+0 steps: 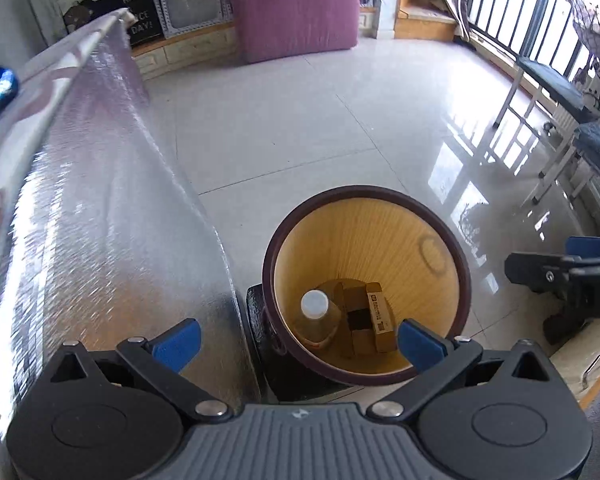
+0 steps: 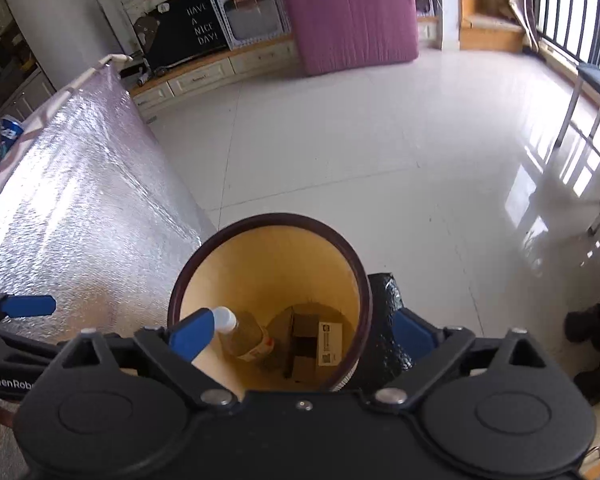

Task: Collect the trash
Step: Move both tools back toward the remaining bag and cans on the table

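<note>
- Left wrist view: the trash bin (image 1: pixel 366 280), round with a dark rim and a yellow wood-grain inside, stands on the tiled floor (image 1: pixel 300 120) and fills the lower middle.
- At its bottom lie a bottle (image 1: pixel 316 316) with a white cap and a brown cardboard box (image 1: pixel 374 322) with a white label, side by side.
- The left tongs (image 1: pixel 298 342) hang above the bin mouth, blue pads spread wide, nothing between them and nothing touched.
- In the right wrist view the right tongs (image 2: pixel 302 334) also stand wide apart over the bin, empty, one blue pad in front of the bottle's cap.
- Just beside the bin, a silver foil-covered surface (image 1: pixel 100 220) slopes away; a black bag (image 2: pixel 386 320) lies against the bin's other side.
- Further back a pink mattress (image 1: pixel 296 4) leans upright.
</note>
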The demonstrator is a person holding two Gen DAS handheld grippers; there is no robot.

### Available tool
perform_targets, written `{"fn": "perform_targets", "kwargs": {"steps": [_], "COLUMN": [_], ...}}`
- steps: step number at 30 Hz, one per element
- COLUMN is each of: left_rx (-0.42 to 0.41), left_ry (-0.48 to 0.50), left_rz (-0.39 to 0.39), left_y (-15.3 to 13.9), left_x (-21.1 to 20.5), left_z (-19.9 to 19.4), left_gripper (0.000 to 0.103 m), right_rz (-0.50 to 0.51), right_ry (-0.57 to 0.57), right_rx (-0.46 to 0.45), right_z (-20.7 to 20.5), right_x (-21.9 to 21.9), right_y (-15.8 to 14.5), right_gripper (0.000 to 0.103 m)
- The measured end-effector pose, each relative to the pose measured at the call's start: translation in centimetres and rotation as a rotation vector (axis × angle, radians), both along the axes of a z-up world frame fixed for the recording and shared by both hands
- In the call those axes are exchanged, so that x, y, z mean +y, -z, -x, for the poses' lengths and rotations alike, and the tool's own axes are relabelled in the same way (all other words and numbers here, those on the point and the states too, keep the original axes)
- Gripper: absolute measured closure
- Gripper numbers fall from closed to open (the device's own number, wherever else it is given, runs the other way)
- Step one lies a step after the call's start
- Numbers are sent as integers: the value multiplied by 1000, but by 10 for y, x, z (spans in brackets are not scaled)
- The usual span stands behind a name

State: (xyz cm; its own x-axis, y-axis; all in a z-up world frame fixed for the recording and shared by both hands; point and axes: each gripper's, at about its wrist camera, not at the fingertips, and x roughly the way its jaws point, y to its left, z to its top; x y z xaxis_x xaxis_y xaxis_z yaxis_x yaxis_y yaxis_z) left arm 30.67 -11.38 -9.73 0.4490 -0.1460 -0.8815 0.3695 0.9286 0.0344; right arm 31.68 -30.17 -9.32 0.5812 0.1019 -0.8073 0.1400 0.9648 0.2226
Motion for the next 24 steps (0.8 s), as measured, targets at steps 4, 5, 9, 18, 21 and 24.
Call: {"fn": "perform_targets", "kwargs": {"steps": [4,5,9,18,21,24], "left_rx": [-20,-26,-48,-120,-157,-192], "left_ry": [-26,-30,-31,-33,-39,-43], "left_rz": [30,35,55,122,132,142], "left_y": [-14,-18,-30,-67,-78,-88], "left_x": [7,8,11,26,35,44], "left_z": [13,16,30,56,67,80], "left_gripper": [0,0,0,0,0,0], "right_rz": [50,57,70,101,113,135], "right_ry": [-22,-17,-1,0,-9,-19], "right_rx": [-19,-21,-48,-112,-149,-184], "right_z": [14,18,35,71,85,98], "right_x": [4,4,0,2,6,11], "right_y": [-14,-17,-31,-60,-73,-84], "right_gripper": [0,0,0,0,0,0]}}
